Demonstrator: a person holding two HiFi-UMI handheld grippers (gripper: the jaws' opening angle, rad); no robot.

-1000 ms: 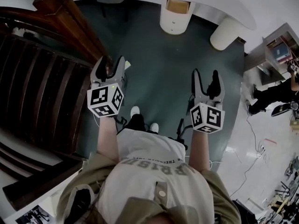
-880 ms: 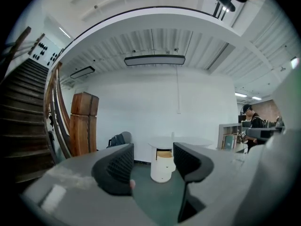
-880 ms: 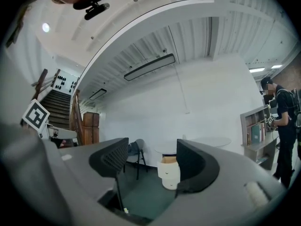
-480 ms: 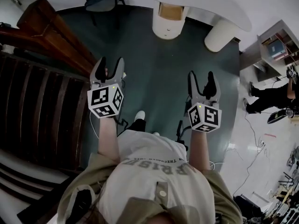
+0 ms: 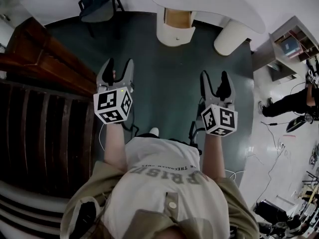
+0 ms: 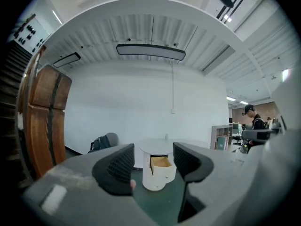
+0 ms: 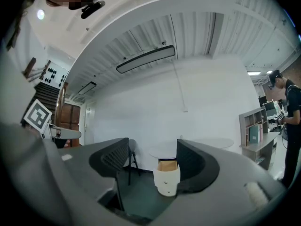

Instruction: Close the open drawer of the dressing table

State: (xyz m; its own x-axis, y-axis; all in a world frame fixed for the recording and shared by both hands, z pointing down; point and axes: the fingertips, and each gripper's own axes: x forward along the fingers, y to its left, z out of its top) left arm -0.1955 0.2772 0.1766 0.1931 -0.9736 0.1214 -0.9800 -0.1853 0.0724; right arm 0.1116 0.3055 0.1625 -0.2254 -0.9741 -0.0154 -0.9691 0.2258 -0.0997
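Note:
The white dressing table [image 5: 234, 6] stands ahead at the top of the head view. Its round pedestal has an open drawer [image 5: 177, 20] with a tan wooden inside. The same drawer [image 6: 161, 162] shows between the jaws in the left gripper view, and the drawer [image 7: 167, 165] again in the right gripper view. My left gripper [image 5: 116, 67] and right gripper [image 5: 215, 81] are both held out over the green floor, well short of the table. Both are open and hold nothing.
A dark wooden staircase [image 5: 40, 113] with a brown rail runs along my left. A chair with a bag [image 5: 97, 6] stands left of the table. Shelves [image 5: 284, 49] and a person in black [image 5: 291, 101] are at the right. Cables lie on the white floor.
I have walked forward: the dressing table and drawer have come nearer in the head view. Both grippers keep the same pose, still open.

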